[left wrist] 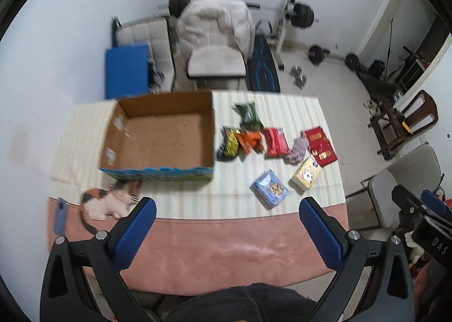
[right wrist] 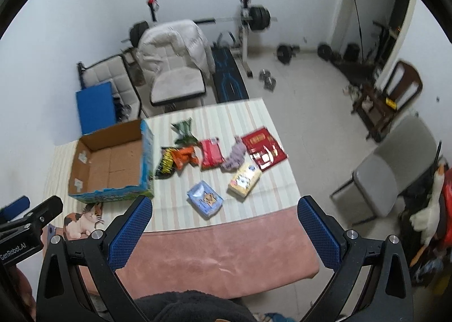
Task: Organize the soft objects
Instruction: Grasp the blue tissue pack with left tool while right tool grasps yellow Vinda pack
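In the left wrist view, the left gripper (left wrist: 227, 233) hangs above the near pink edge of the desk (left wrist: 214, 251), its blue-padded fingers (left wrist: 135, 237) spread wide and holding nothing. The soft things lie well ahead of it on a cream striped cloth (left wrist: 282, 104): a light blue tissue pack (left wrist: 269, 188) nearest, a yellow tissue pack (left wrist: 305, 175) just beside it to the right, then a row further away with a black-and-yellow snack bag (left wrist: 228, 144), an orange snack bag (left wrist: 250, 141), a red packet (left wrist: 276, 142), a lilac crumpled cloth (left wrist: 298, 149) and a flat red printed packet (left wrist: 322, 141). A green bag (left wrist: 248, 114) lies behind the row. The open brown cardboard box (left wrist: 158, 135) stands to the left, with a calico cat plush (left wrist: 110, 200) in front of it. Behind the desk there are a padded chair and a barbell rack.

In the right wrist view, the right gripper (right wrist: 224, 233) is also spread and holds nothing, above the same pink edge. The light blue tissue pack (right wrist: 205, 199) lies just ahead of it, its long axis running diagonally from far left to near right. The red packet (right wrist: 212, 154) points away from the gripper. The left gripper (right wrist: 31, 220) shows at the left edge.
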